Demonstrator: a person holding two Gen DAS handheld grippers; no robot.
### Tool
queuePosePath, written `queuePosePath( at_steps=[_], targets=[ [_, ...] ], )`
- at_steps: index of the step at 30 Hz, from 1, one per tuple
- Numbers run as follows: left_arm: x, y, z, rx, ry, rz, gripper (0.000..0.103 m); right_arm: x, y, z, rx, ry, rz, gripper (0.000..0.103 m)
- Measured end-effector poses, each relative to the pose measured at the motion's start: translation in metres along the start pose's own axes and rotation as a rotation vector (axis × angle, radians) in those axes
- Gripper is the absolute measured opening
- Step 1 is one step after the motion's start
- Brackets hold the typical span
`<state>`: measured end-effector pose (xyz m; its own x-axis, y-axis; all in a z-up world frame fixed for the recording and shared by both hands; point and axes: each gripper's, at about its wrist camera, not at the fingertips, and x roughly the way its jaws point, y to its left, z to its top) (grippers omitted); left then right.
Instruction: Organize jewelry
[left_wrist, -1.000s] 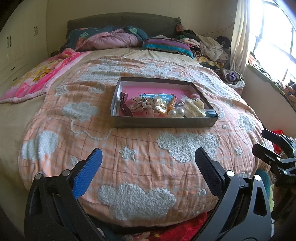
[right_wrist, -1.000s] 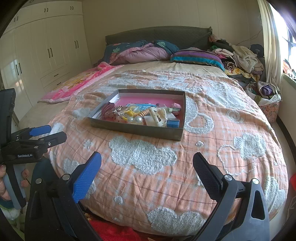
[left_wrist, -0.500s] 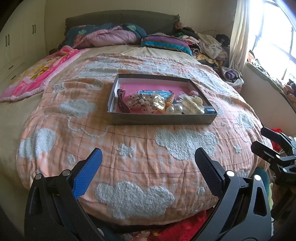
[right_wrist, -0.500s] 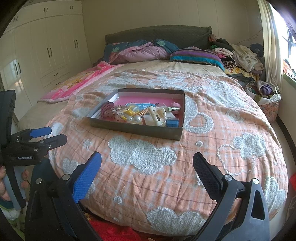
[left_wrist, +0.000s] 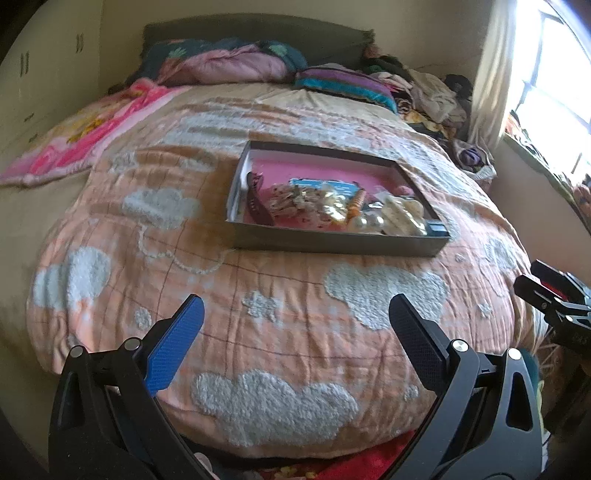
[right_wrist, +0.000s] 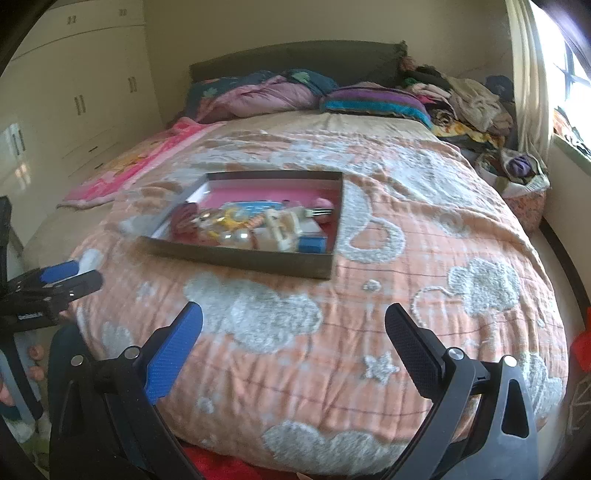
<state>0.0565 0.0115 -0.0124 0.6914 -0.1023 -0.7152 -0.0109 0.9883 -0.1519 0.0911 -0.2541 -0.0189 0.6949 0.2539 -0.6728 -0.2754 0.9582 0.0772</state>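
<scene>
A shallow grey box with a pink floor (left_wrist: 332, 245) (right_wrist: 240, 258) lies on the bed. It holds a heap of jewelry and hair things: a dark red hair clip (left_wrist: 256, 201), cream claw clips (left_wrist: 400, 218) (right_wrist: 280, 230), pearls (left_wrist: 367, 223), a small blue box (right_wrist: 312, 243). My left gripper (left_wrist: 295, 314) is open and empty, above the quilt's near edge, short of the box. My right gripper (right_wrist: 293, 319) is open and empty, also short of the box. Each gripper shows at the edge of the other's view (left_wrist: 554, 295) (right_wrist: 55, 284).
An orange quilt with white cloud patches (left_wrist: 258, 306) (right_wrist: 406, 258) covers the bed. Pillows and folded bedding (left_wrist: 229, 66) lie at the headboard, a pink blanket (left_wrist: 85, 136) at the left, clothes piles (right_wrist: 472, 99) by the window. White wardrobes (right_wrist: 74, 92) stand at the left.
Both grippers have moved forward toward the bed and the box looks nearer and larger. Both stay open and empty.
</scene>
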Motion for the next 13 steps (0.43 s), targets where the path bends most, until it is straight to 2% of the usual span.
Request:
queuePosePath(
  at_steps=[4, 7, 11, 13],
  targets=[
    [0.024, 0.035, 0.017, -0.094, 0.038, 0.056, 0.094, 0.020, -0.031, 0.012, 0.051, 0.005, -0.040, 0.099],
    [0.047, 0.081, 0.042, -0.187, 0.033, 0.125, 0.094, 0.050, -0.075, 0.027, 0.084, 0.006, -0.134, 0.098],
    [0.091, 0.156, 0.086, -0.259, 0.011, 0.328, 0.094, 0.115, -0.167, 0.051, 0.186, 0.095, -0.320, 0.098],
    [0.116, 0.184, 0.103, -0.277, 0.028, 0.418, 0.094, 0.145, -0.208, 0.060, 0.230, 0.135, -0.364, 0.098]
  ],
)
